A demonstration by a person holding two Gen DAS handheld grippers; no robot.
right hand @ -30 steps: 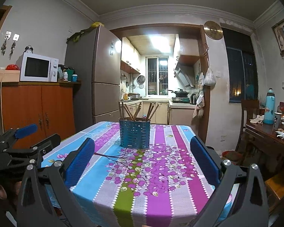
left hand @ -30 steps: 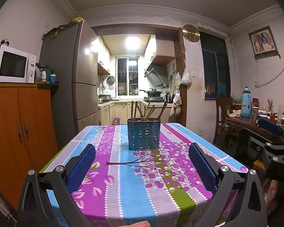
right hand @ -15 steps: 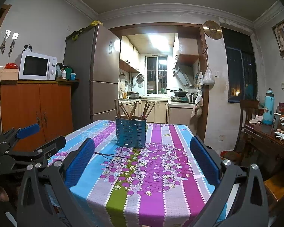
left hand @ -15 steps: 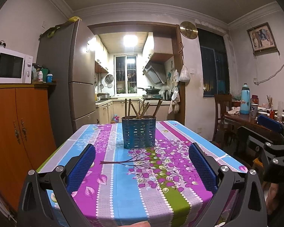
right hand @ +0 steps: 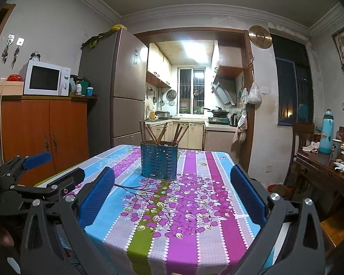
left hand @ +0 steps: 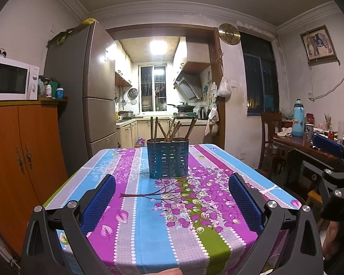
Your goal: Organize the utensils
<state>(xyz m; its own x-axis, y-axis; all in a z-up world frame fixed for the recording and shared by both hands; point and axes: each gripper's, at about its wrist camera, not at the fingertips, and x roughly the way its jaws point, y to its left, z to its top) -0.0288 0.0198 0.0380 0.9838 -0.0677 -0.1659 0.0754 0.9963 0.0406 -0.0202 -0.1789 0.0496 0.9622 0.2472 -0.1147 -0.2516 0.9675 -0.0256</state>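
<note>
- Blue perforated utensil holder point(left hand: 167, 158): upright at table centre, 12 o'clock from both grippers, well apart from each. Likely light sheet metal, rigid; prone to tipping if knocked at the rim.
- Wooden chopsticks point(left hand: 169, 129): several, standing in the holder, leaning at mixed angles, upper ends fanned above the rim. Judged light, stiff, thin, apt to roll or slip; best pinched across the shaft near the exposed upper part, one or a pair at a time.
- Left gripper point(left hand: 172, 202): blue pads spread wide, nothing between them, low over the near table edge.
- Right gripper point(right hand: 172, 194): pads likewise wide apart and empty, at 3 o'clock of the left gripper.
- Floral striped tablecloth point(left hand: 146, 224): smooth, possibly slippery under the holder.
- No loose utensils discernible on the cloth.
</note>
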